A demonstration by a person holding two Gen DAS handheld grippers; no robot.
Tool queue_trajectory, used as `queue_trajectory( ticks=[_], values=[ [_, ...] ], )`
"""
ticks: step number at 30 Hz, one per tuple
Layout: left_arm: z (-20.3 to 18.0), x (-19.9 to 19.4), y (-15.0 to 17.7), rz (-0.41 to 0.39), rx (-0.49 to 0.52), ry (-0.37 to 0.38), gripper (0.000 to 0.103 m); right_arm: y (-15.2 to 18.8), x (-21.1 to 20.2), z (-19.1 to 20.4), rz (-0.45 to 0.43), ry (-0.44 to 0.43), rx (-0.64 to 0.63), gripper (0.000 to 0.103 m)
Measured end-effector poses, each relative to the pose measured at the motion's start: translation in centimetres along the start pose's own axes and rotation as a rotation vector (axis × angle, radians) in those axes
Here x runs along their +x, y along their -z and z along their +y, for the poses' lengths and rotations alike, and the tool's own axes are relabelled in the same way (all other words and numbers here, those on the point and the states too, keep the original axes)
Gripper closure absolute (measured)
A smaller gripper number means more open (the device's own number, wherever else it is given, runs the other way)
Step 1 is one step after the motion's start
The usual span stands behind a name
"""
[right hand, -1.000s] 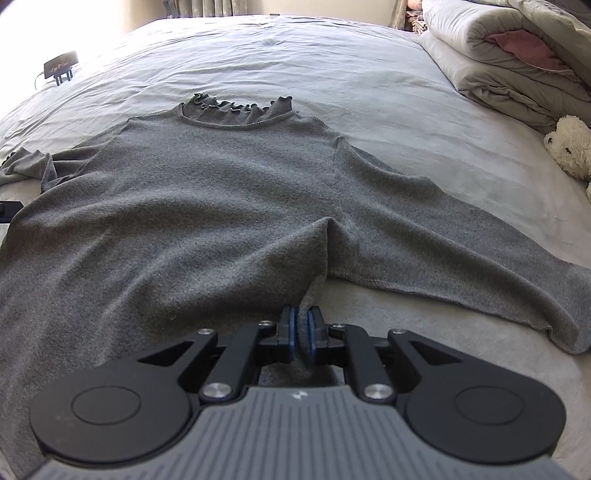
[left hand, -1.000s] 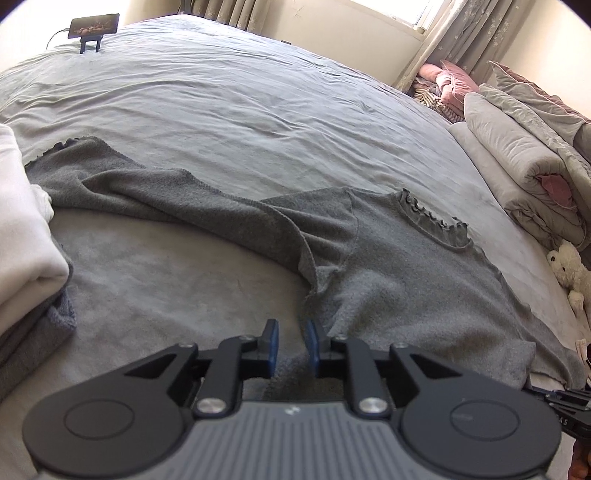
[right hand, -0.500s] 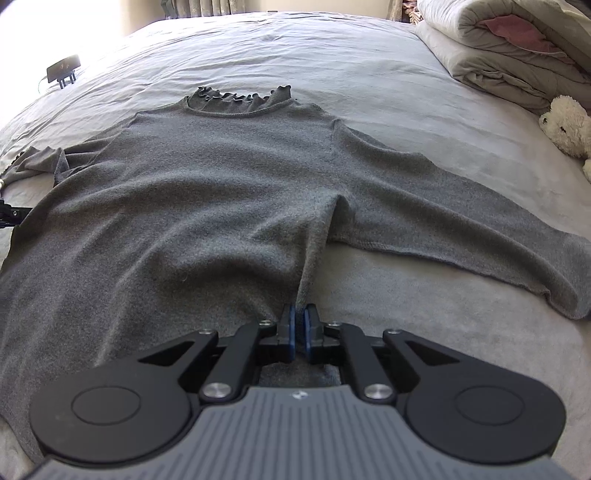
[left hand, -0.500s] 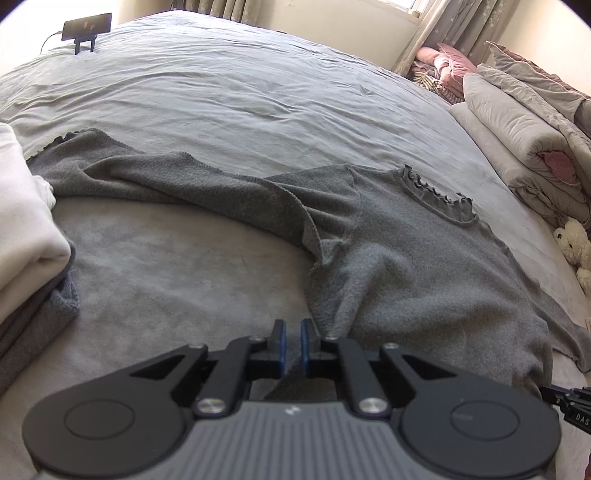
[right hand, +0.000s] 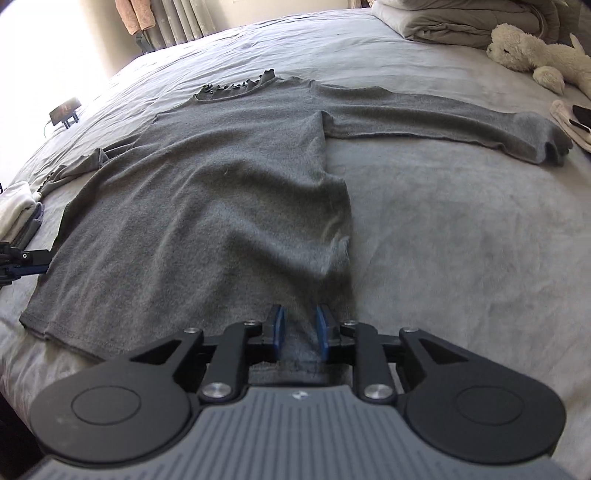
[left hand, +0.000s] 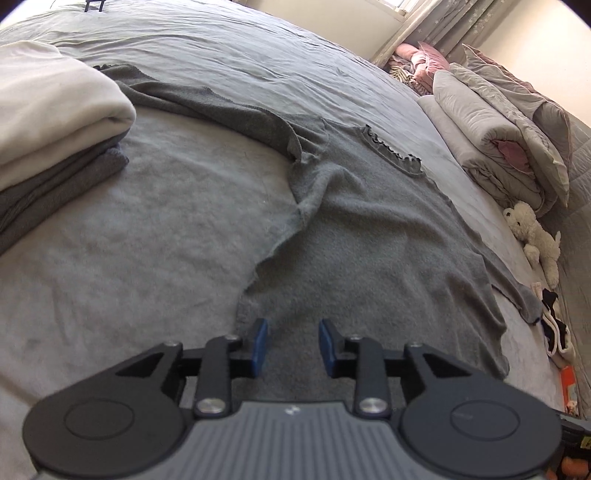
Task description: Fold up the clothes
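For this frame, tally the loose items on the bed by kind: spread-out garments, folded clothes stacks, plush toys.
Spread-out gray sweater: 1
Folded clothes stack: 1
White plush toy: 1
Total: 3

A wide bed point(left hand: 258, 59) in grey sheeting fills the room. Rolled duvets point(left hand: 491, 140) lie far right; curtains point(right hand: 173, 18) hang beyond, sunlight glaring at left.
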State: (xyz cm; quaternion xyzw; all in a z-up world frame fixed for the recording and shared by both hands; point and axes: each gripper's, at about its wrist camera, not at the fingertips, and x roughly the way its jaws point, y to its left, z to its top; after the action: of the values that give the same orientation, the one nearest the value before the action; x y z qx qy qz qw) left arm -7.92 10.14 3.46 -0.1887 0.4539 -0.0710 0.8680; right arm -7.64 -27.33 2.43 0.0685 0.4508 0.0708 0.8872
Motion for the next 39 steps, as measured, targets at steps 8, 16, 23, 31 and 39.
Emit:
queue_trajectory(
  ticks=[8,16,23,31,39],
  values=[
    [-0.4,-0.7,2.7,0.004,0.109,-0.006,0.092,2.1,-0.8,1.2,-0.034,0.031,0.004,0.084],
    [1.3,-4.6,1.7,-0.068,-0.004,0.130,0.103,2.5,-3.3,0.6,-0.149,0.001,0.066,0.100],
    [1.4,-6.8,2.0,-0.103,-0.015,0.193,0.103,3.4,-7.1,-1.1,-0.236,-0.107,0.173,0.103],
    [3.3,-4.7,1.6,-0.015,-0.114,0.139,0.083,3.9,-3.8,0.4,-0.120,0.004,0.099,0.088],
    [3.0,-4.3,1.9,-0.033,-0.082,0.073,0.052,4.7,-2.7,1.6,-0.100,0.047,0.028,0.064]
  ],
)
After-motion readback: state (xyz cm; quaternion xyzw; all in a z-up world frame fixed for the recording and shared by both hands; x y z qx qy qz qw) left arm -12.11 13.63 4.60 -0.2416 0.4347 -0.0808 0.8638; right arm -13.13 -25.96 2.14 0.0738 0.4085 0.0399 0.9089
